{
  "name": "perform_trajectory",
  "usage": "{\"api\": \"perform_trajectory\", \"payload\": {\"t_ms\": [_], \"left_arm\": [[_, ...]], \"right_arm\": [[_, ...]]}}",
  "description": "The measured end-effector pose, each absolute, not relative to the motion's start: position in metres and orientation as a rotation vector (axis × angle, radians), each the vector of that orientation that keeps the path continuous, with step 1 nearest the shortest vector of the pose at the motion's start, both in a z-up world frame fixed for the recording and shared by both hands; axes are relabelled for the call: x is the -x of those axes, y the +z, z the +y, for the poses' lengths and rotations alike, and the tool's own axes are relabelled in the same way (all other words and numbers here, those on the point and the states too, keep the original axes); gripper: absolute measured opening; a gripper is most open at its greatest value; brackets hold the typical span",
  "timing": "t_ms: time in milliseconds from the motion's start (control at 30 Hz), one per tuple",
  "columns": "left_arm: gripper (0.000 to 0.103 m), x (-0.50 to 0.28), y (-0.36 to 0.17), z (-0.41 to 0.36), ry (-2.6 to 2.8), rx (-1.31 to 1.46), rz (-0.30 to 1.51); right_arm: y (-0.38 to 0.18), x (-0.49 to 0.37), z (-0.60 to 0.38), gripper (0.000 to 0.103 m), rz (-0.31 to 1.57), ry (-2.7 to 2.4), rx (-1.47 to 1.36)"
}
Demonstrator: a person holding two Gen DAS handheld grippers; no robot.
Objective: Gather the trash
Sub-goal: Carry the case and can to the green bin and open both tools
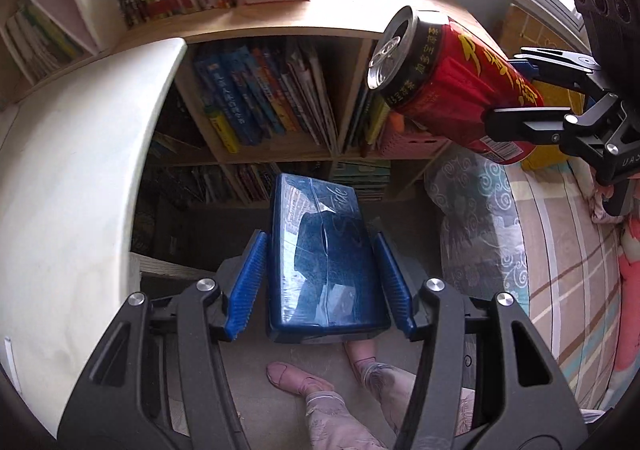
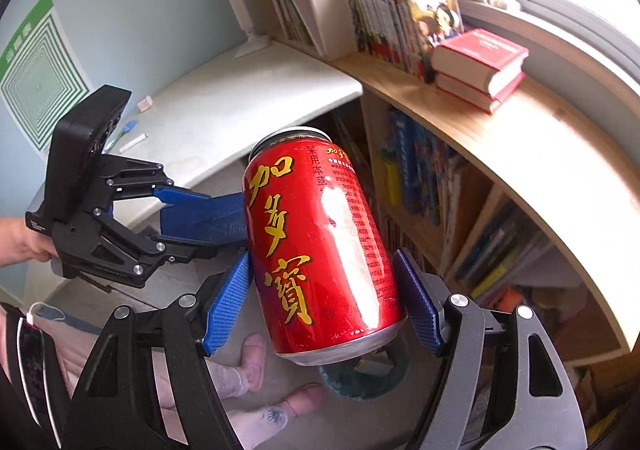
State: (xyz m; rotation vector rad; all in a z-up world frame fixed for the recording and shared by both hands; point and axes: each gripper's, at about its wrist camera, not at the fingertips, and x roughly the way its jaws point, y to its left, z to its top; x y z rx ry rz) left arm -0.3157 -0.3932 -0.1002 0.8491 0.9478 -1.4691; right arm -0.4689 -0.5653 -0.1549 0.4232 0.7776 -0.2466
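My left gripper (image 1: 320, 282) is shut on a dark blue plastic-wrapped box (image 1: 320, 250) and holds it in the air above the floor. The box also shows in the right wrist view (image 2: 204, 217), between the left gripper's fingers (image 2: 180, 195). My right gripper (image 2: 324, 298) is shut on a red drink can (image 2: 320, 242) with yellow Chinese characters, held tilted in the air. In the left wrist view the can (image 1: 448, 77) is at the upper right, its opened top facing left, clamped by the right gripper (image 1: 516, 97).
A white desk (image 1: 80, 169) is on the left, with small items on it (image 2: 134, 141). A wooden bookshelf (image 1: 280, 97) full of books stands ahead, red books (image 2: 480, 65) on top. A bed with a checked cover (image 1: 560, 270) is on the right. The person's feet (image 1: 300, 374) are below.
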Motion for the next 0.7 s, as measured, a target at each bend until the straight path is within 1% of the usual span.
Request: {"api": "perform_trajectory", "payload": {"t_ms": [267,700], "left_arm": [[0.053,0.363,-0.147,-0.414,-1.529,-0.967,0.974],[0.053,0.385,-0.265,-0.442,-1.539,-1.133,1.066]], "right_arm": [[-0.222,0.522,-0.568,0.072,0.815,-0.345,-0.579],[-0.355,0.539,-0.562,0.072,0.847,-0.398,-0.789]]}}
